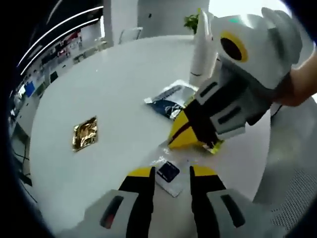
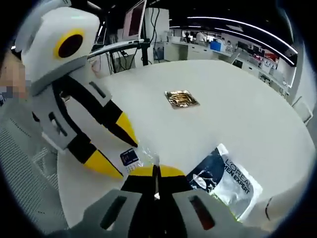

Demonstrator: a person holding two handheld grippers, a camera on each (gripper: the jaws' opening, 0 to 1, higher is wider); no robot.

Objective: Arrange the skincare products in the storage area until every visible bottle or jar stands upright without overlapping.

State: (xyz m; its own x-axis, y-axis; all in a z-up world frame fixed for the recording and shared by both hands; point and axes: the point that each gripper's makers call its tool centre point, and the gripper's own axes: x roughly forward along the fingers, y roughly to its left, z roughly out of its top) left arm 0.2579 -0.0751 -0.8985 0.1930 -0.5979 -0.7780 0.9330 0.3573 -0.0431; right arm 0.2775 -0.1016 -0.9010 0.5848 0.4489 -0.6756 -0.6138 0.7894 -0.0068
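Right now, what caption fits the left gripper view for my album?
Two yellow-tipped grippers, left gripper and right gripper, meet over a small clear sachet on a round white table.

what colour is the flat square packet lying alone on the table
Shiny gold packet, clearest in the left gripper view.

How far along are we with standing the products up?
Done: one white bottle stands upright on the table. In hand: both grippers sit at a small clear sachet, the right gripper shut, the left gripper open. Left: the L'Oreal pouch and gold sachet lie flat.
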